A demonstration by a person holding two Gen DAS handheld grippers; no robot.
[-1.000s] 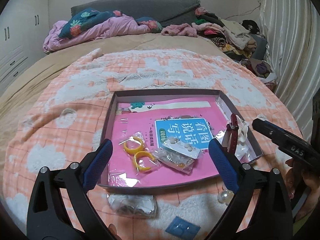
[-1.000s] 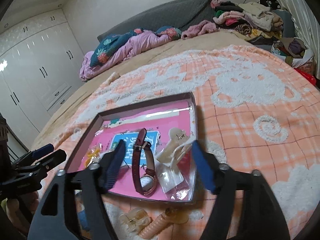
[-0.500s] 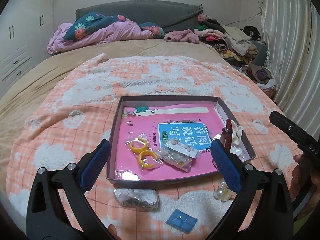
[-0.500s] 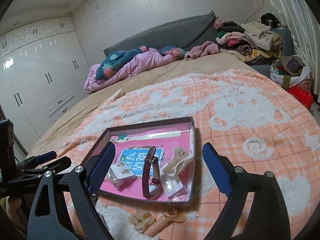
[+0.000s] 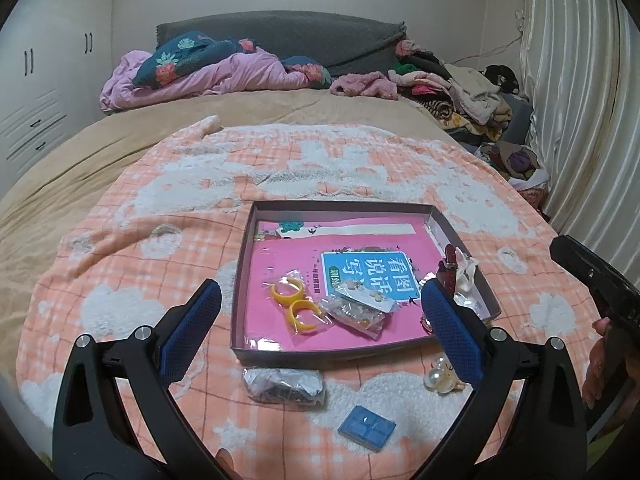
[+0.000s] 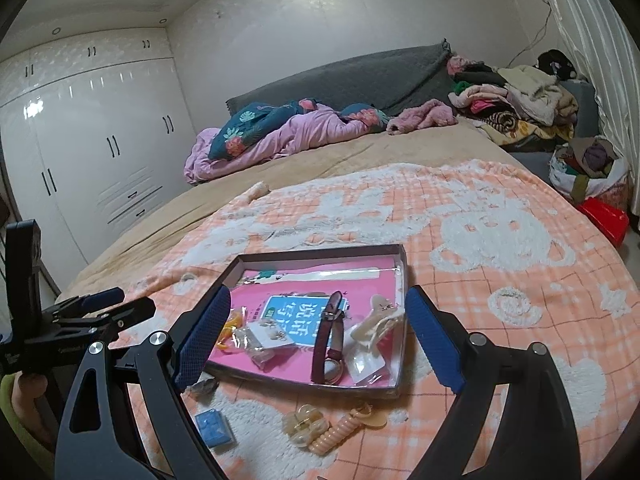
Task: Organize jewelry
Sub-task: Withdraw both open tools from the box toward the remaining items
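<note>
A shallow grey box [image 5: 320,354] lined with a pink booklet lies on the orange checked blanket. Inside are bagged yellow rings [image 5: 286,292], bagged earrings [image 5: 356,308], a maroon-strapped watch [image 6: 328,332] and a cream hair claw [image 6: 376,324]. My left gripper [image 5: 318,300] hovers open above the box's near edge, holding nothing. My right gripper [image 6: 318,304] is also open and empty, raised over the box's near side. On the blanket in front of the box lie a silver packet [image 5: 284,386], a blue square [image 5: 366,426], a pearl clip [image 5: 440,376], a beige claw clip [image 6: 304,424] and a spiral hair tie [image 6: 344,432].
The blanket [image 5: 120,264] covers a bed with a tan sheet. Rumpled purple bedding [image 5: 224,76] and piled clothes [image 5: 460,96] lie at the head end. White wardrobes [image 6: 100,140] stand to the left, curtains [image 5: 580,100] to the right. A hand [image 5: 600,360] holds the other gripper at the right edge.
Both grippers have drawn back and up from the box, so it looks smaller and farther. The right gripper's jaws have spread wider. The watch stays lying in the box.
</note>
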